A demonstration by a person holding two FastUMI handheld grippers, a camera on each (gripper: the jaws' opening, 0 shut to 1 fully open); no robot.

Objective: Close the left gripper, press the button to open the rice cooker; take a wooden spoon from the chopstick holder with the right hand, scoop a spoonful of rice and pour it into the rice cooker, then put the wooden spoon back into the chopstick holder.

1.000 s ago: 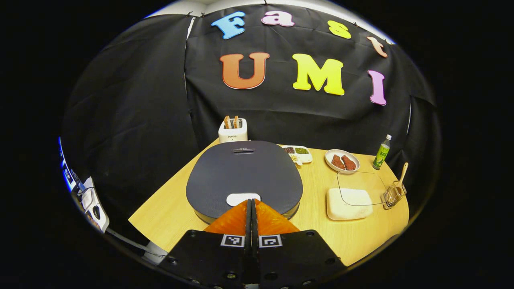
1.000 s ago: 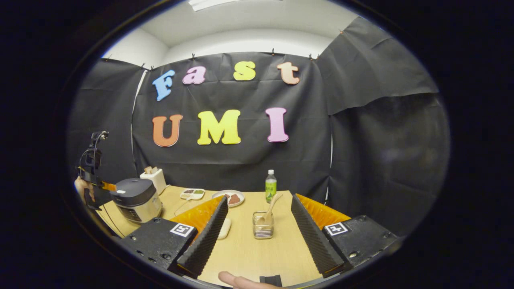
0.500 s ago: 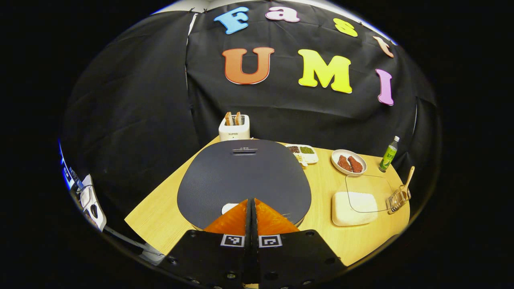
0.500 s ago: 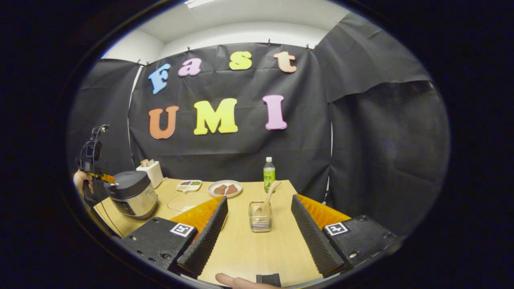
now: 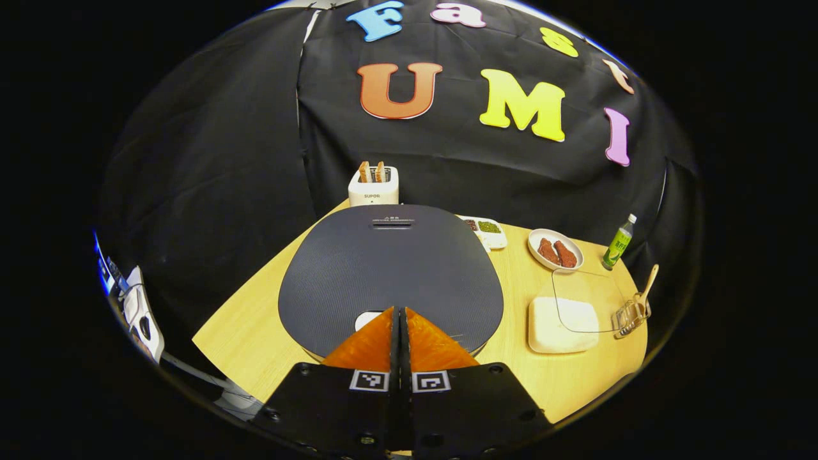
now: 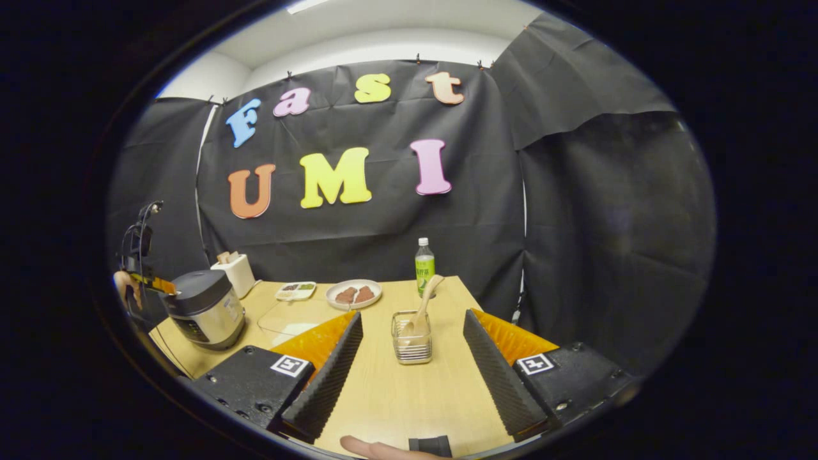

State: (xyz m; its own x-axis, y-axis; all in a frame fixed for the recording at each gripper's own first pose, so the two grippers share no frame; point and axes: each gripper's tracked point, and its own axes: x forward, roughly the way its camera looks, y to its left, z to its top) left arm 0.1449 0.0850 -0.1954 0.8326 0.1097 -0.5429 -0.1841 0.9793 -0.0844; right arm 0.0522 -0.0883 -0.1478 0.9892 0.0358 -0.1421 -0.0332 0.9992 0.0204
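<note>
The rice cooker (image 5: 390,268) has a dark lid, closed, with a white button (image 5: 365,319) at its near edge. My left gripper (image 5: 399,311) is shut, its tips resting over that button and covering most of it. In the right gripper view the same cooker (image 6: 204,310) stands at the far left, with the left gripper (image 6: 153,284) at its lid. The wire chopstick holder (image 6: 412,337) holds a wooden spoon (image 6: 423,303) leaning right. My right gripper (image 6: 412,322) is open, its fingers on either side of the holder, still short of it. Rice fills a white container (image 5: 562,316).
A clear lid (image 5: 588,300) leans over the rice container. Farther back stand a toaster (image 5: 373,186), a divided dish of beans (image 5: 489,231), a plate with meat (image 5: 555,250) and a green bottle (image 5: 618,243). A fingertip (image 6: 367,447) shows at the bottom of the right gripper view.
My left gripper has come down and forward onto the cooker's button, which is now mostly covered. My right gripper has drifted closer to the chopstick holder, still open.
</note>
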